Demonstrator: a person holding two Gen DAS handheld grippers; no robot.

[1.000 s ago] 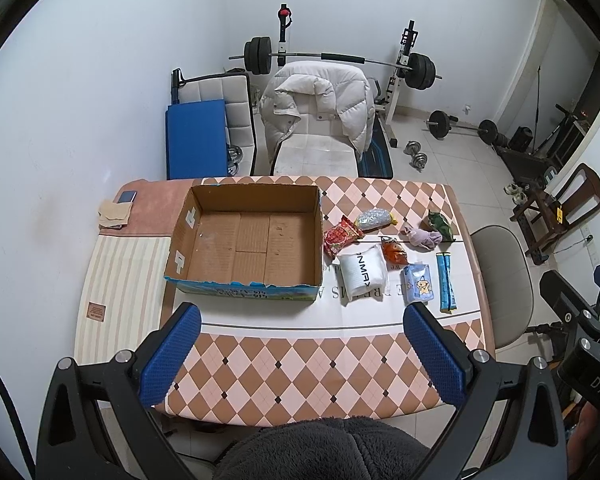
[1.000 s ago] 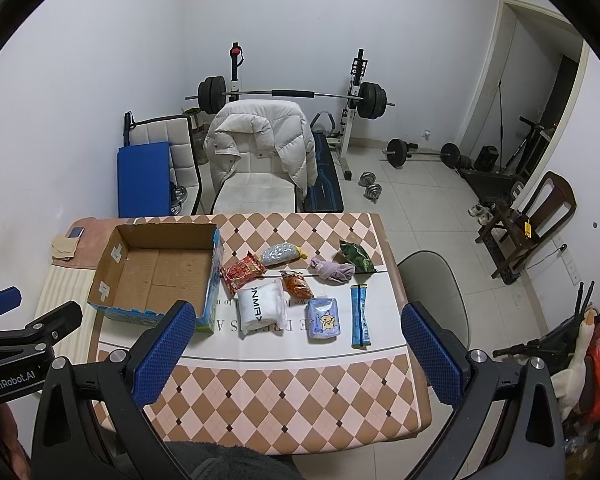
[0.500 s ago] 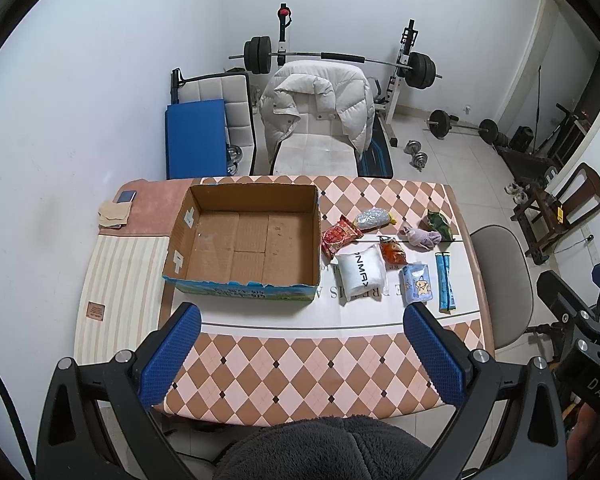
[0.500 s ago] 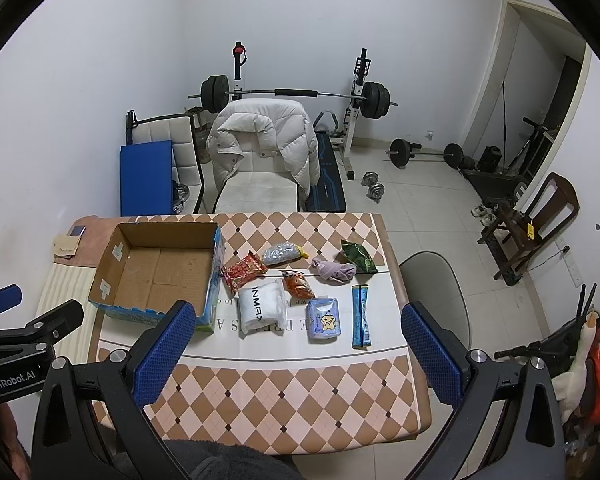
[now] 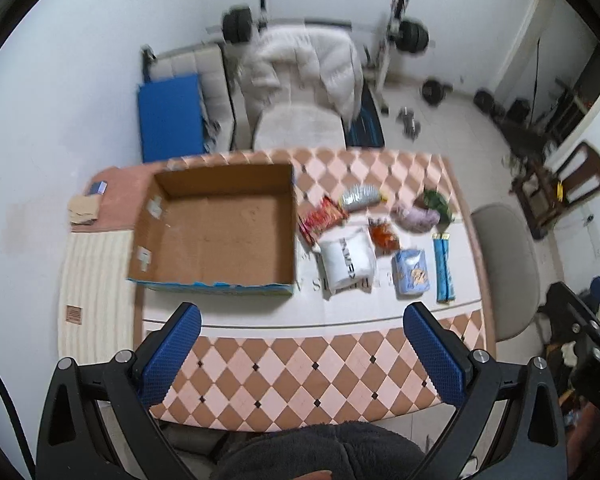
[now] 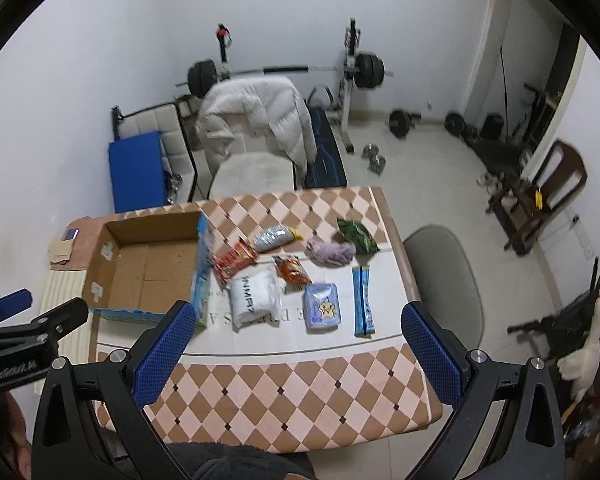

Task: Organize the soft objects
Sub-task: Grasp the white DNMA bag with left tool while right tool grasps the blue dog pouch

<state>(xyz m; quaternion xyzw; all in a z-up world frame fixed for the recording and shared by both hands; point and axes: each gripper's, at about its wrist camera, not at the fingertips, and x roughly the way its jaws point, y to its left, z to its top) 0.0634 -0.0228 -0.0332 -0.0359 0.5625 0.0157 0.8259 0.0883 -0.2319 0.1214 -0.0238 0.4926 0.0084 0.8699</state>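
Both my grippers, left [image 5: 300, 350] and right [image 6: 296, 346], hang spread wide and empty, nearer than the packets. The blue stick pack [image 6: 363, 301] lies lengthwise, near-to-far.

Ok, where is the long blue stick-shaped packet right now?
In the right wrist view the long blue packet lies flat at the right end of the items on the table, beside the light blue pack.

Behind checkered table [image 6: 300, 380]: white puffer jacket [image 6: 256, 116] draped on chair, barbell rack [image 6: 284, 70] at wall, blue mat [image 6: 138, 168] leaning left, grey chair [image 6: 444, 272] right, wooden chair [image 6: 556, 184] far right.
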